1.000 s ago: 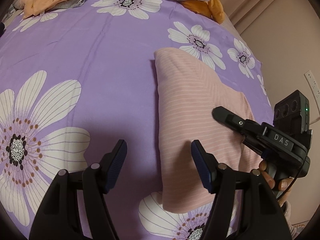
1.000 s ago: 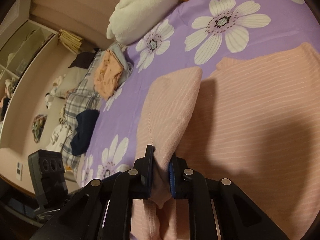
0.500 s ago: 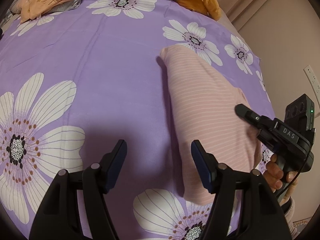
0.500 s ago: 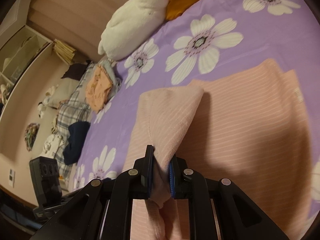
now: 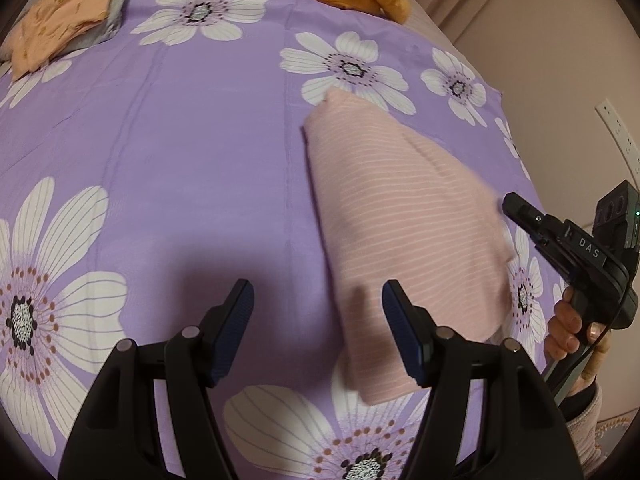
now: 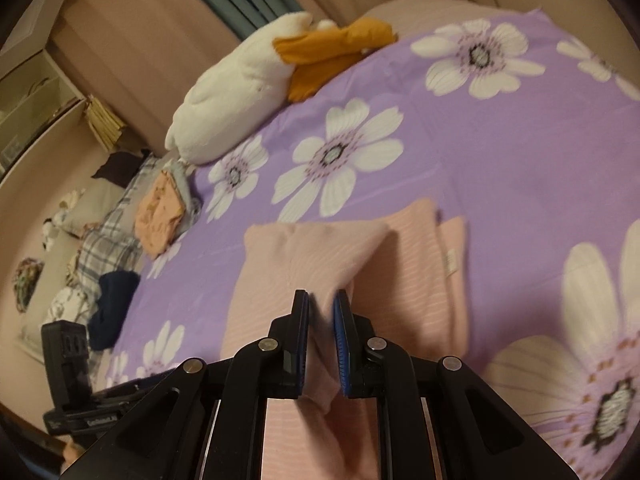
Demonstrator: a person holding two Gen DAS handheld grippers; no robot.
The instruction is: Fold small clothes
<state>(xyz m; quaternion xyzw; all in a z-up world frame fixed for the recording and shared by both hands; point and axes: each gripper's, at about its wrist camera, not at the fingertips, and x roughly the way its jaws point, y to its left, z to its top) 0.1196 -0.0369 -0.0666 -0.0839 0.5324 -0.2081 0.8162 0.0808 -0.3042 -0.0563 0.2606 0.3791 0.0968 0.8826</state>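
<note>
A pink striped garment point(image 5: 396, 220) lies folded on the purple flowered bedspread point(image 5: 200, 152). My left gripper point(image 5: 318, 312) is open and empty, hovering over the bedspread just left of the garment's near end. My right gripper point(image 6: 322, 320) is shut on a raised fold of the pink garment point(image 6: 320, 256), holding it up over the layers below. The right gripper also shows in the left wrist view point(image 5: 520, 212), at the garment's right edge.
A white plush toy point(image 6: 240, 92) with an orange cloth point(image 6: 332, 56) lies at the bed's far end. A folded orange garment point(image 5: 60, 28) sits on a grey one at the far left. Plaid and dark clothes point(image 6: 108, 272) are piled beside the bed. A wall point(image 5: 560, 60) stands on the right.
My right gripper has carried the fold of the pink garment across to the right, narrowing the garment. The left gripper stays open, and the garment now lies further right of it.
</note>
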